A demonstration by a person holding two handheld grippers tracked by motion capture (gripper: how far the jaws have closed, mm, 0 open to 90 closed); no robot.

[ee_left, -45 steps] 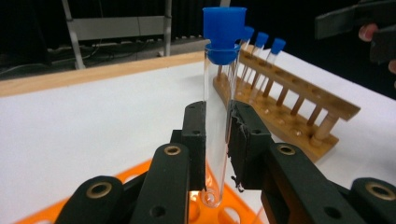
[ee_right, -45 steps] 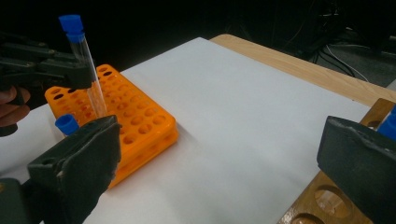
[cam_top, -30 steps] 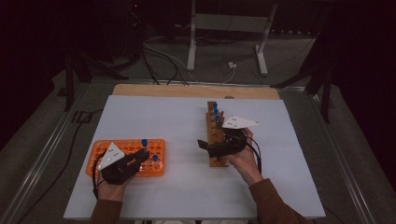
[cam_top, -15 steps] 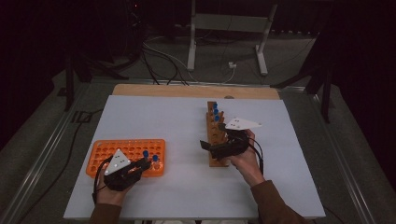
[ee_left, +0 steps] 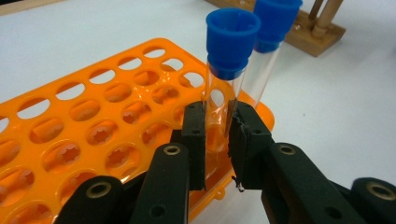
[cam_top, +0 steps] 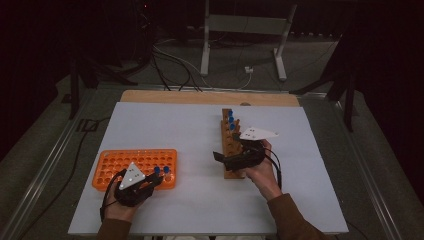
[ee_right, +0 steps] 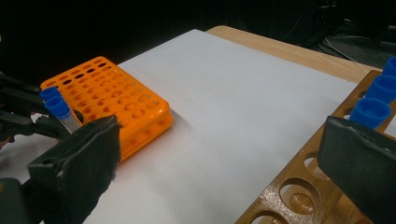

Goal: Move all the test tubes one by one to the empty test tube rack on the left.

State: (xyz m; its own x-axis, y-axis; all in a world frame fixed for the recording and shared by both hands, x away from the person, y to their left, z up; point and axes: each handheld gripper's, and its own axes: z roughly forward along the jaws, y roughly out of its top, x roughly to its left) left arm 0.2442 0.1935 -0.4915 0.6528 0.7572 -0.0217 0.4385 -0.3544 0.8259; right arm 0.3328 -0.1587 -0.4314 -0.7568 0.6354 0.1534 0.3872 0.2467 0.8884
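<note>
My left gripper [ee_left: 217,140] is shut on a clear test tube with a blue cap [ee_left: 231,51], which stands upright at the near right corner of the orange rack [ee_left: 93,121]. A second blue-capped tube [ee_left: 273,28] stands just behind it. From above, the left gripper [cam_top: 150,181] sits at the orange rack's [cam_top: 125,162] front right, by the two blue caps [cam_top: 161,170]. My right gripper [cam_top: 220,157] is open, its jaws wide apart [ee_right: 224,158] over the near end of the wooden rack [ee_right: 299,186], gripping nothing. Several blue-capped tubes [cam_top: 231,120] stand in the wooden rack [cam_top: 229,142].
White sheet [cam_top: 190,135] covers the table, with a wooden strip [cam_top: 200,97] along its far edge. Beyond it are cables and a metal stand [cam_top: 240,30] on the dark floor. A bare stretch of sheet lies between the two racks.
The left hand has drifted slightly toward the near edge of the table, still gripping the tube at the orange rack. The right hand has stayed put.
</note>
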